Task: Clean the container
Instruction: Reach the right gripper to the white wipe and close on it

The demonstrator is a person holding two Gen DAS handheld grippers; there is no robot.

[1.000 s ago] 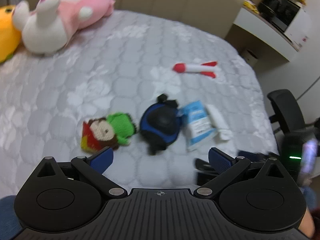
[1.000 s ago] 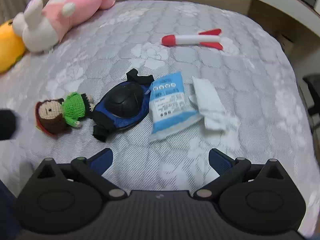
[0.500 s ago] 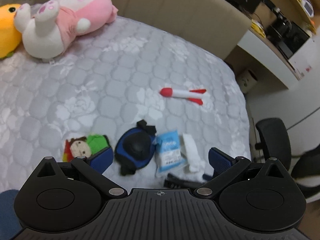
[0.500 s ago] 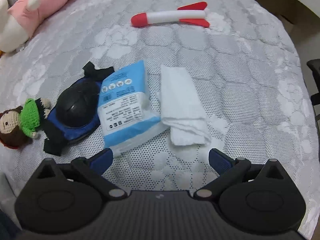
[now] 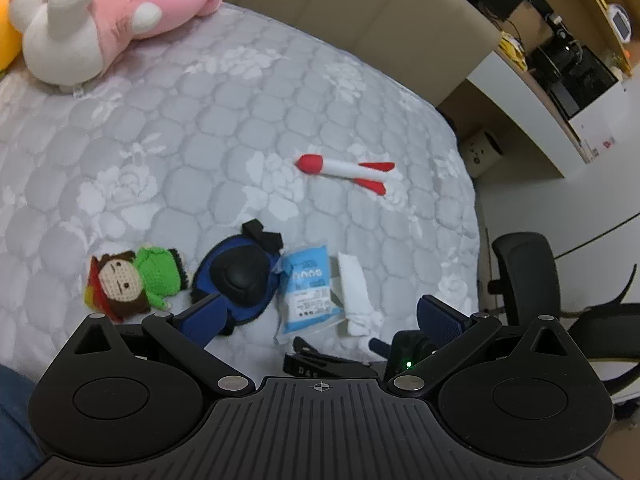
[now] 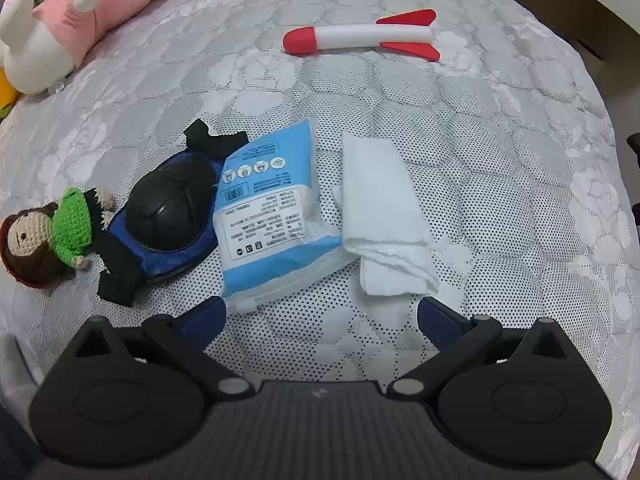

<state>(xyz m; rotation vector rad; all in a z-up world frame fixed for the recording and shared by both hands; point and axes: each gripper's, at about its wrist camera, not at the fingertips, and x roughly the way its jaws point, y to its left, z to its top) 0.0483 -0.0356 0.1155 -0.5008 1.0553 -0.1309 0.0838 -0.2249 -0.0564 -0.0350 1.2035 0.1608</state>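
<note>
Closer now than half a second ago, the right gripper [image 6: 320,312] hangs low over the near edge of the bed [image 6: 500,128], fingers wide and empty, while the left gripper [image 5: 316,312], equally wide and empty, sits higher. Straight ahead lie a blue wipes pack [image 6: 272,212] and, just right of it, a folded white tissue [image 6: 386,216]; a knee pad [image 6: 168,212] lies left. No container shows in either view, so progress on cleaning cannot be judged

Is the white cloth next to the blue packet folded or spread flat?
Folded. The white cloth lies as a narrow strip with stacked layer edges showing at its near end, beside the blue packet on the bed.
</note>
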